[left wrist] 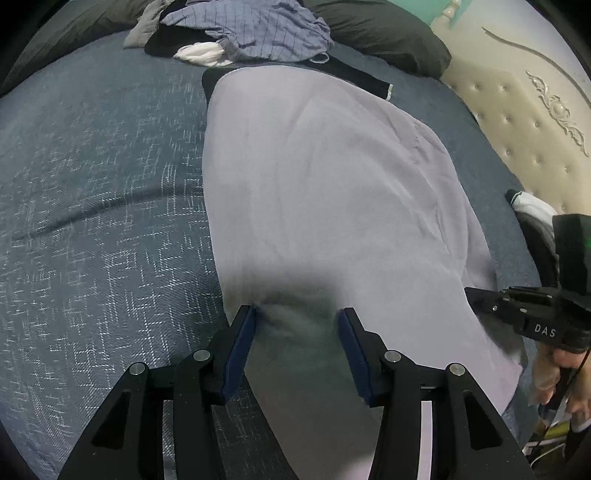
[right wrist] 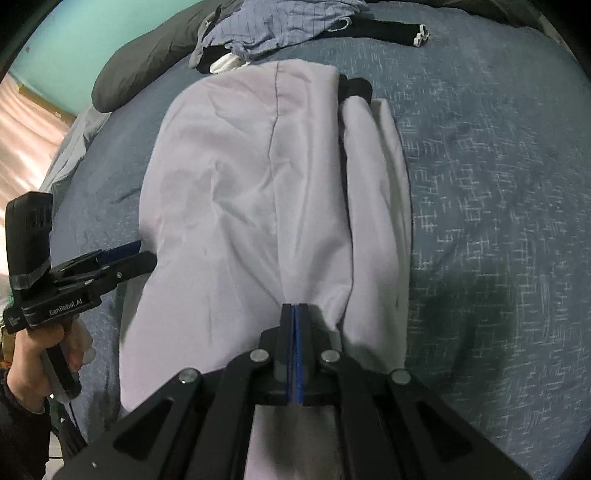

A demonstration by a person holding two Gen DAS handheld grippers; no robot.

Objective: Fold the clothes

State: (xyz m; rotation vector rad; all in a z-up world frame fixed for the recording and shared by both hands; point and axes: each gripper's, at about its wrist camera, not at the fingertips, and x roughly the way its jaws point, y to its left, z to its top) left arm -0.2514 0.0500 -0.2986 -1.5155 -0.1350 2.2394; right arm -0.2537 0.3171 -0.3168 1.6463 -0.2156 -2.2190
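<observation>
1. Left wrist view: the left tongs (left wrist: 297, 317) stand wide apart, their blue-padded fingers (left wrist: 240, 350) pressed down onto the near end of a pale lilac garment (left wrist: 325, 177), with nothing clamped between them.
2. That garment is smooth, thin cloth with soft creases and a stitched seam; it lies lengthwise along the bed (left wrist: 92, 184), narrowing toward the far end, where a black trim edge shows from beneath it.
3. The bed cover is a blue-grey woven fabric flecked with short white cross-hatch threads.
4. Right wrist view: the right tongs (right wrist: 294, 314) are closed tight on a gathered pinch of the pale lilac garment (right wrist: 229, 192) at its near edge, and folds radiate from the pinch.
5. A long flap of the same cloth lies doubled along the garment's right side, with a dark gap at the fold.
6. At the far end of the bed sits a loose heap of clothes (left wrist: 236, 33): a blue checked shirt (right wrist: 280, 22) on top, with black and white pieces under it.
7. A dark grey pillow (left wrist: 384, 37) lies behind the heap, beside a cream tufted headboard (left wrist: 524, 122) with carved scrollwork.
8. A black strap-like piece (right wrist: 388, 31) with a white end stretches out from the heap.
9. A hand (right wrist: 33, 350) grips the left tool's handle at the bed's edge.
</observation>
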